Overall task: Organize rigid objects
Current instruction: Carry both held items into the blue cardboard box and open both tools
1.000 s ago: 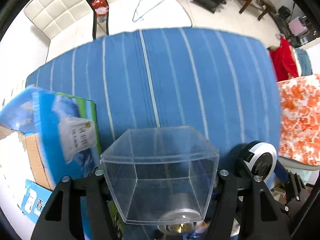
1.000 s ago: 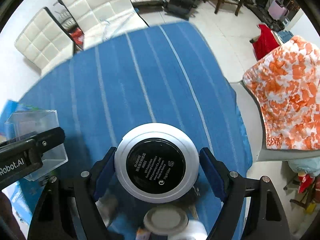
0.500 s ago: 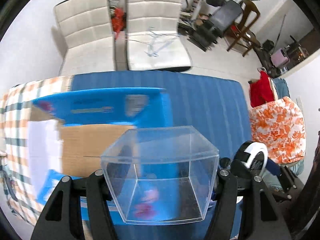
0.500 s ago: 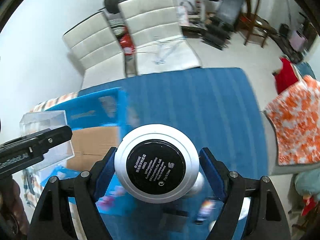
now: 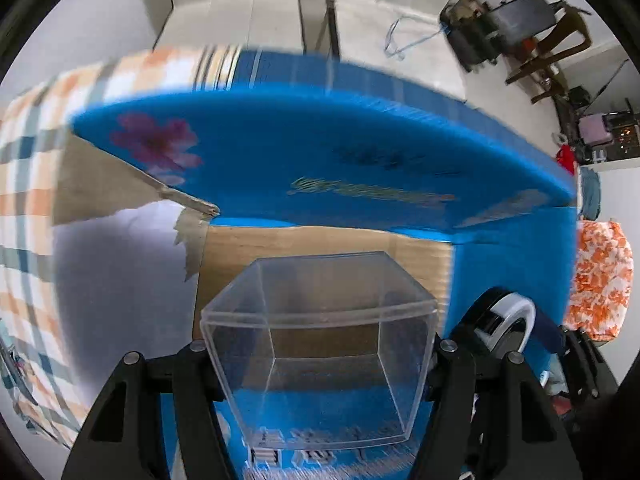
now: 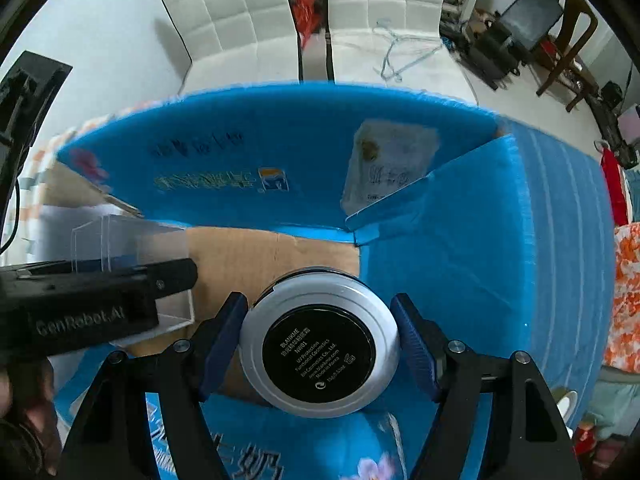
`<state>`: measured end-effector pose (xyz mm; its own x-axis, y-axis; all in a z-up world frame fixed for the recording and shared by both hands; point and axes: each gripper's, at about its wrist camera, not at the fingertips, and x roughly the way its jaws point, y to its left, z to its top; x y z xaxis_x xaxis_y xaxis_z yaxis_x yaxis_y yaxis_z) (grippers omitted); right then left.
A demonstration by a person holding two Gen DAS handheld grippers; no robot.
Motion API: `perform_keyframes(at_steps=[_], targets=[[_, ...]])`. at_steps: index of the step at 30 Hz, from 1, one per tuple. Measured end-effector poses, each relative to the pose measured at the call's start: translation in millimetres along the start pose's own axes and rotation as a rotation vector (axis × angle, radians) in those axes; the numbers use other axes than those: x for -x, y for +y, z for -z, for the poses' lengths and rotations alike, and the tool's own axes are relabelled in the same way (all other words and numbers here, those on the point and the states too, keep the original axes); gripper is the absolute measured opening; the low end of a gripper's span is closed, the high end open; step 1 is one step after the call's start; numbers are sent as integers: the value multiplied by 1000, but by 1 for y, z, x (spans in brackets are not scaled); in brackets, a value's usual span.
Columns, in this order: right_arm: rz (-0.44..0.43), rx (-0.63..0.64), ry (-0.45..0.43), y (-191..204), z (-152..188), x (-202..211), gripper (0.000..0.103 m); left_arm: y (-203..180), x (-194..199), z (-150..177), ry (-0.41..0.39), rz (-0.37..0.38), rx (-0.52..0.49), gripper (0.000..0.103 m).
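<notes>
My left gripper (image 5: 320, 346) is shut on a clear plastic box (image 5: 320, 364), gripping its two side walls. It hangs above an open blue carton (image 5: 320, 152) with a brown cardboard floor (image 5: 320, 240). My right gripper (image 6: 318, 316) holds a round silver compact (image 6: 320, 360) with a black label. Its blue pads (image 6: 226, 336) press the rim and the jaws are closing. The compact also hangs over the carton's brown floor (image 6: 260, 256). In the right wrist view the left gripper's finger (image 6: 120, 292) and the clear box (image 6: 128, 240) sit to the left.
The carton's blue flaps (image 6: 440, 184) stand up around the opening. A plaid cloth (image 5: 28, 160) lies to the left, a blue striped cloth (image 6: 568, 184) to the right. White chairs (image 6: 240, 20) stand behind, an orange floral seat (image 5: 600, 280) at right. A hand (image 6: 28, 400) shows low left.
Both grippers swept from above the striped blue cloth to above the open carton, carrying their objects. The right jaws stand slightly narrower on the compact, which now looks tilted.
</notes>
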<state>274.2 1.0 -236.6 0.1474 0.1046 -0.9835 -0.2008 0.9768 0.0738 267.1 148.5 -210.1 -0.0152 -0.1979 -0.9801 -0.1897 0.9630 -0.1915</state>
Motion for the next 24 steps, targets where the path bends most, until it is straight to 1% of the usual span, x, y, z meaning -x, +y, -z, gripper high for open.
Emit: perform_keyframes(at_steps=[3, 6, 8, 11, 14, 17, 18, 20, 21, 22, 24], targets=[[21, -4, 6, 8, -2, -9, 76, -1, -25, -7, 61, 22, -5, 62], [15, 14, 12, 16, 0, -17, 76, -4, -41, -12, 84, 38, -9, 62], [-1, 0, 22, 16, -5, -22, 76, -8, -45, -16, 93, 42, -14, 62], [-2, 6, 22, 16, -9, -24, 76, -17, -45, -21, 87, 24, -56, 62], [-20, 1, 33, 14, -15, -24, 76, -22, -44, -27, 90, -2, -52, 62], [-27, 3, 46, 17, -15, -26, 77, -24, -41, -32, 95, 3, -38, 62], [-30, 2, 45, 12, -11, -24, 77, -23, -41, -32, 97, 3, -36, 62], [-20, 3, 44, 10, -15, -25, 77, -20, -38, -28, 103, -2, -37, 62], [-18, 4, 46, 10, -17, -24, 77, -21, -37, -29, 101, -8, -37, 65], [-20, 3, 49, 9, -18, -23, 78, -18, -34, -28, 96, -17, -37, 71], [-13, 0, 52, 7, -20, -18, 80, -18, -35, -32, 91, -37, -31, 79]])
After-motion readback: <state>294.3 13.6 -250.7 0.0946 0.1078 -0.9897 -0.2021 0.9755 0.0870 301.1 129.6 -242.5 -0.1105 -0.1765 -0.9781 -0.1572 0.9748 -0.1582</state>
